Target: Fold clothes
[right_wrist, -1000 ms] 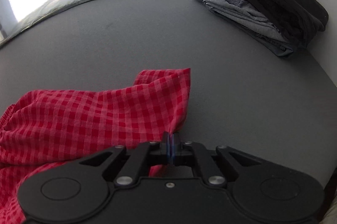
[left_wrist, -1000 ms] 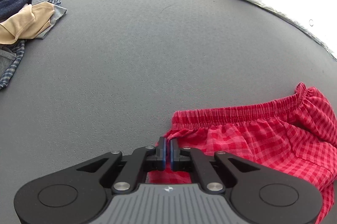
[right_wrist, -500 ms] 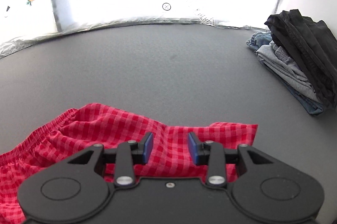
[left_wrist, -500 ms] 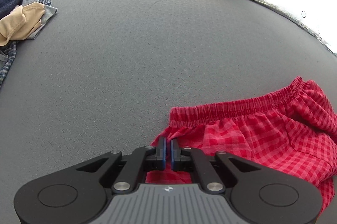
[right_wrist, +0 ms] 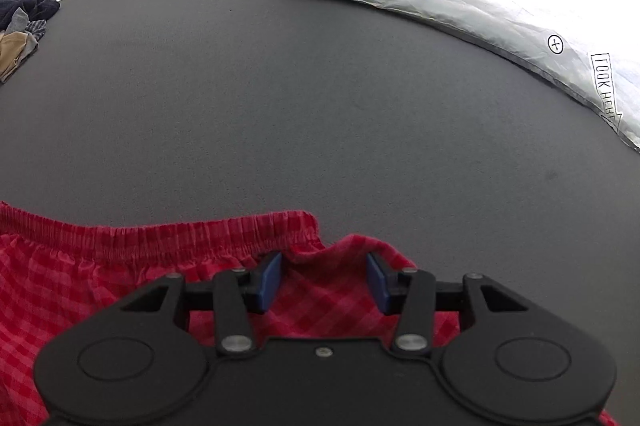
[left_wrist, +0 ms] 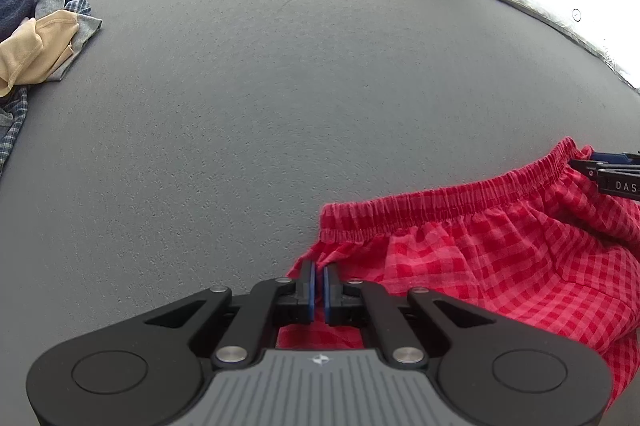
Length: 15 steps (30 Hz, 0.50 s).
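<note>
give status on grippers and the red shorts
Left gripper shut on shorts corner. Right gripper jaws just opening, over the waistband end, pads clear. Nothing in the way.

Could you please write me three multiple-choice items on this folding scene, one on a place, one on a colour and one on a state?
1. Where does the heap of unfolded clothes lie on the dark grey table in the left wrist view?
A. far left
B. centre
C. right of the shorts

2. What colour are the checked cotton shorts with the elastic waistband?
A. blue
B. red
C. green

3. How do the claws stand?
A. both open
B. both shut
C. left claw shut on the shorts, right claw open

Key: 1 A, the heap sits at the left edge; 2 B, red checks show in both views; 3 C, the left pads pinch fabric, while the right pads stand apart over a raised fold, having just been opening.
</note>
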Available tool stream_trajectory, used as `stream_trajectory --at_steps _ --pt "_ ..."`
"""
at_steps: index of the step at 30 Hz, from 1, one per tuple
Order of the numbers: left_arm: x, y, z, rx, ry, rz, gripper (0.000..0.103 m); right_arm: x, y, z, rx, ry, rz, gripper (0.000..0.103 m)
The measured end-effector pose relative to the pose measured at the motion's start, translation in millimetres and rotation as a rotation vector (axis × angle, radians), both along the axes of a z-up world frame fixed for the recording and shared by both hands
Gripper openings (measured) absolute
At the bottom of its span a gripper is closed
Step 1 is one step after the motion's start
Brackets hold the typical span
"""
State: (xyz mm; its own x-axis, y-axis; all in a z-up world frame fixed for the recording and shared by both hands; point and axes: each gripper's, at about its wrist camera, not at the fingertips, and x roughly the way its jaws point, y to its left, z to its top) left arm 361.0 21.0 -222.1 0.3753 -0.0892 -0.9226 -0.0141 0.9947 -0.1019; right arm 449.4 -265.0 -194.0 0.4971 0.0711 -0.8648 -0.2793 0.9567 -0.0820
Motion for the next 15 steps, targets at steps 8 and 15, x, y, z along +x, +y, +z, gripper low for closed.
stream_trajectory --at_steps 8,15 --pt "22.2 -1.0 1.6 0.0 -0.007 0.045 0.001 9.8 -16.1 -2.6 0.127 0.023 -0.11 0.003" --pt "84.5 13.0 9.3 0.02 -0.076 0.057 0.001 54.0 -15.6 0.8 0.165 -0.052 -0.176 0.001"
